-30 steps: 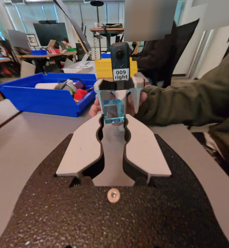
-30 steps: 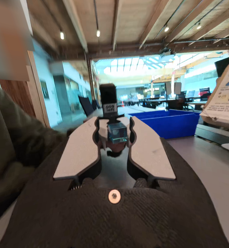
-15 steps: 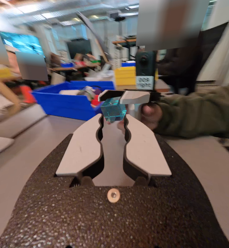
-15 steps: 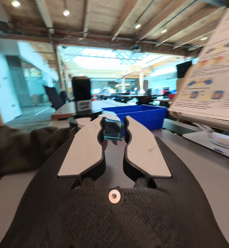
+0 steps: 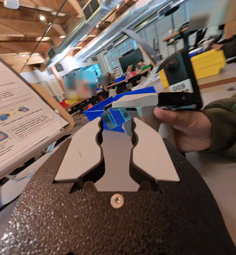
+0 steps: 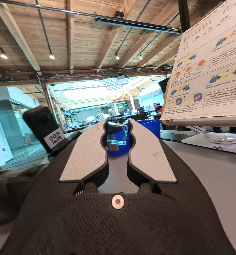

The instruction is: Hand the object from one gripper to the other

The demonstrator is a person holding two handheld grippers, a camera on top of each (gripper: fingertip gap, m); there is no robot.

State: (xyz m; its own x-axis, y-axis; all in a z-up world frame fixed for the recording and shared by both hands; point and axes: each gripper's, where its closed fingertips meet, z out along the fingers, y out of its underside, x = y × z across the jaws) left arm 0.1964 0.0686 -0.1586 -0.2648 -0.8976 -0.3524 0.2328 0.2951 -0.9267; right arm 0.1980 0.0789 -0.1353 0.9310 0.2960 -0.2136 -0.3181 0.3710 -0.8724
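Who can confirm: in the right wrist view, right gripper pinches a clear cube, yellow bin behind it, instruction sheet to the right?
Wrong on one point: the bin behind is blue, not yellow, as the right wrist view shows. The right gripper does pinch the clear cube, instruction sheet to the right.

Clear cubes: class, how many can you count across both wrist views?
1. The clear cube sits between the jaws of the right gripper, by the tips of the left gripper. The blue bin could hide more.
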